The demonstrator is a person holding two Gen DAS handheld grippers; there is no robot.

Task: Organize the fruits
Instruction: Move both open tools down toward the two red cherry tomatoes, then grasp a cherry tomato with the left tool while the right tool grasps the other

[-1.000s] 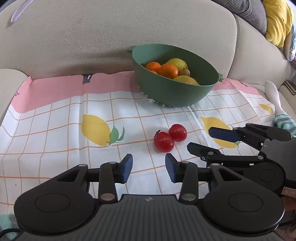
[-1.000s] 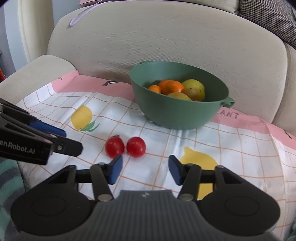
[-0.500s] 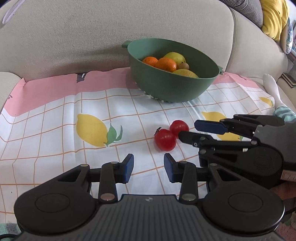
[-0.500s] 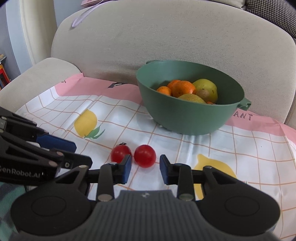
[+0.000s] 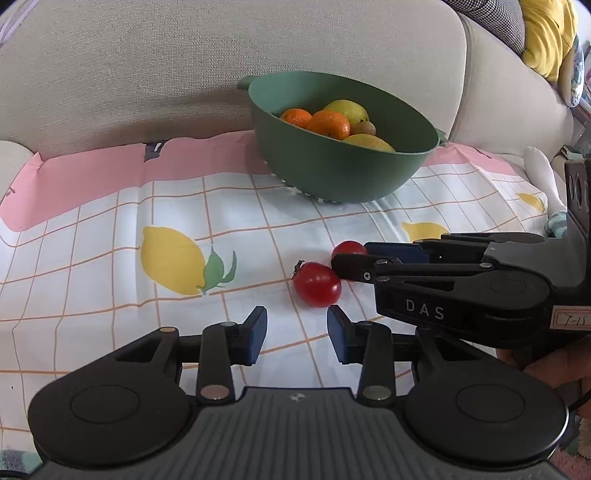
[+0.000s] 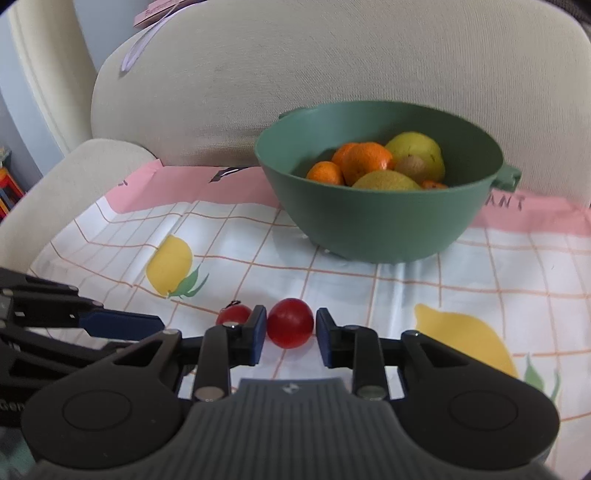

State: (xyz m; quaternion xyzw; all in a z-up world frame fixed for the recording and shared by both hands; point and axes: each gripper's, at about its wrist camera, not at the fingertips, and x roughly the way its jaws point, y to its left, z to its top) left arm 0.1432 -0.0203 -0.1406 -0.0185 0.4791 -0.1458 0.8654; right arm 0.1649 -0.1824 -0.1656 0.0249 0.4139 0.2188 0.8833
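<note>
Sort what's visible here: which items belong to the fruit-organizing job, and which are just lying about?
Job: two red tomatoes, green bowl with oranges and pears, right gripper, left gripper.
Lying about: lemon-print cloth, sofa backrest, yellow cushion.

— What colours do you see on the cloth [image 5: 110,236]?
— White with orange grid lines, yellow lemons with green leaves, and a pink border.
— And your bowl [image 6: 373,225]?
— Dull green, holding orange mandarins [image 6: 364,158] and a yellow-green pear [image 6: 421,149]. The two tomatoes [image 5: 317,284] are glossy red; your gripper pads [image 5: 255,332] are blue.
</note>
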